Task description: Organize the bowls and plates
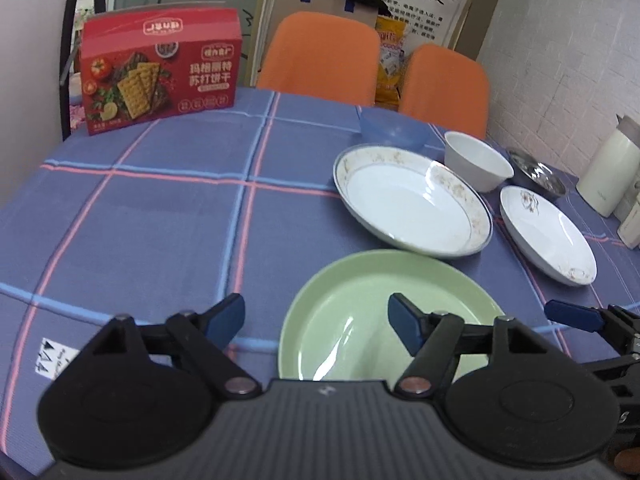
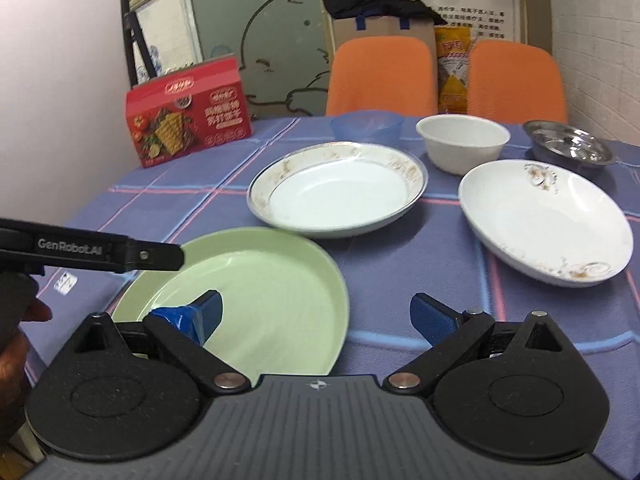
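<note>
Both grippers (image 1: 316, 322) (image 2: 316, 316) wide apart, empty, over green plate (image 1: 360, 300); white kettle (image 1: 608, 172) only in left view.

Left gripper (image 1: 316, 322) and right gripper (image 2: 316, 316) both hover side by side, jaws spread wide

the green plate (image 2: 256, 280) looks like smooth, glossy plastic, and the two white plates (image 2: 340, 192) (image 2: 544, 220) and white bowl (image 2: 464, 144) look like glazed ceramic with a shine. the metal bowl (image 2: 568, 144) near the tabletop's far right corner is polished and reflective, the blue bowl (image 2: 366, 124) translucent plastic. the checked tablecloth (image 1: 160, 220) is matt woven cloth, the red box (image 1: 160, 72) printed card.
</note>
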`<state>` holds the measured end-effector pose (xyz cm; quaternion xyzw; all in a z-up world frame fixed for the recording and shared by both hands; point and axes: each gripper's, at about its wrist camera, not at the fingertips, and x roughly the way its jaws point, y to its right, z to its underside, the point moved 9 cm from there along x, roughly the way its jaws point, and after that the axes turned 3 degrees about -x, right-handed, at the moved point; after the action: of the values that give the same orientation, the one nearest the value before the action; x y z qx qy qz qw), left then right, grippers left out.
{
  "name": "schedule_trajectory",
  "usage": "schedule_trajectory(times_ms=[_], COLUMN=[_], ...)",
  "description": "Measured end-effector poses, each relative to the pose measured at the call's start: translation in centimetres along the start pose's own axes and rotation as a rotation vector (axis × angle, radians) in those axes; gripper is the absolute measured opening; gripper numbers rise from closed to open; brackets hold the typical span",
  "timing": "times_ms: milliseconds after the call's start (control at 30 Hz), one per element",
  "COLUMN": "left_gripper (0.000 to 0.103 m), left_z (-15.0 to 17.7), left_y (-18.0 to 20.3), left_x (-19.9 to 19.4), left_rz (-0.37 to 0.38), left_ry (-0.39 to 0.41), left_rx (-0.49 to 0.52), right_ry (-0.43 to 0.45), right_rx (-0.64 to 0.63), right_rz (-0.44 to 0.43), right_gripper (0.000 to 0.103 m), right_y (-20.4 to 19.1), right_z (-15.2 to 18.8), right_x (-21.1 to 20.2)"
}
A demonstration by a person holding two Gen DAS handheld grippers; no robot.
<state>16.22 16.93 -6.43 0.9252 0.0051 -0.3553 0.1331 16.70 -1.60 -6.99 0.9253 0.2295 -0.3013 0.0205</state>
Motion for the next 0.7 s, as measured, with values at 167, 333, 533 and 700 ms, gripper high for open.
schedule_trajectory(times_ms=[167,333,533,700], left_gripper=[0.072,0.072,0.072,0.072], left_z=[-3.1,-5.4,-7.3,-8.4], left_y=[0.1,0.1,1.1,2.0], left_x=[1.8,6.3,10.8,13.3], left_rz=[0.016,0.011,0.055,0.011], left_ry=[0.009,-0.049,-0.104,-0.108], left_rx=[0.016,0.025,0.015,0.072], right_ry=[0.007,-0.041,-0.098,-0.11], right_rx=[0.006,0.023,0.035,0.003], right_rz=[0.002,0.014,-0.002,0.02], right_gripper=[0.088,0.088,0.088,0.088], right_y=[2.2,3.3,3.4,3.5], right_z=[-3.4,-4.6,-4.8,-4.9], right_x=[2.9,7.4,10.5,12.0])
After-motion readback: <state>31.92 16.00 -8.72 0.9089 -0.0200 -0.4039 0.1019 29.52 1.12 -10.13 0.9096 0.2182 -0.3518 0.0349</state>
